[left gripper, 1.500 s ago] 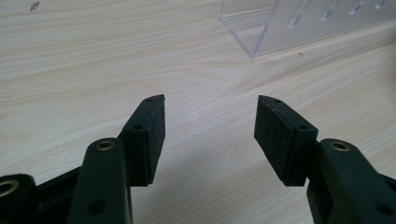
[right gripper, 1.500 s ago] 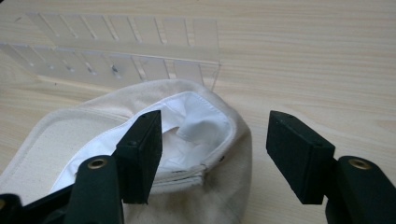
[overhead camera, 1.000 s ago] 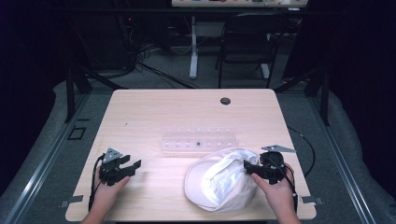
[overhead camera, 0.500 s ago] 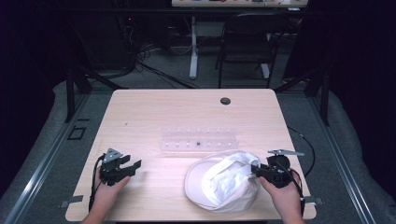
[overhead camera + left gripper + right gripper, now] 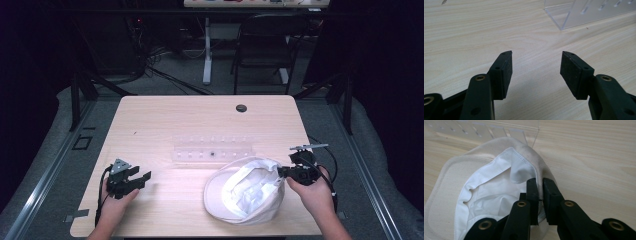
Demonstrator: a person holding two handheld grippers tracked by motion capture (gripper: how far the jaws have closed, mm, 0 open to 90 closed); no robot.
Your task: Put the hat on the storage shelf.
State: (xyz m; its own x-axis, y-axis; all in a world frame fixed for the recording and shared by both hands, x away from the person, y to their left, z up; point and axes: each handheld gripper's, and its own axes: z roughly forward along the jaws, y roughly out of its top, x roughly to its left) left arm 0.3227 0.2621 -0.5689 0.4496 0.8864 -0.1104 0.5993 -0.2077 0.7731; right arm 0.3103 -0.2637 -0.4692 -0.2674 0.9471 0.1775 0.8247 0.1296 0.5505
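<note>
— Where do we stand with the white cap?

— It lies upside down on the near right of the wooden table. Our right gripper has just closed its jaws on the cap's rim, cloth pinched between the pads. We judge this the start of a lift.

— And the left gripper?

— Jaws wide apart, nothing between them, resting near left. Next we'd need a steady raise without the cloth slipping.

— Around it?

— A clear plastic rack just behind the cap; a dark room, chair beyond.
</note>
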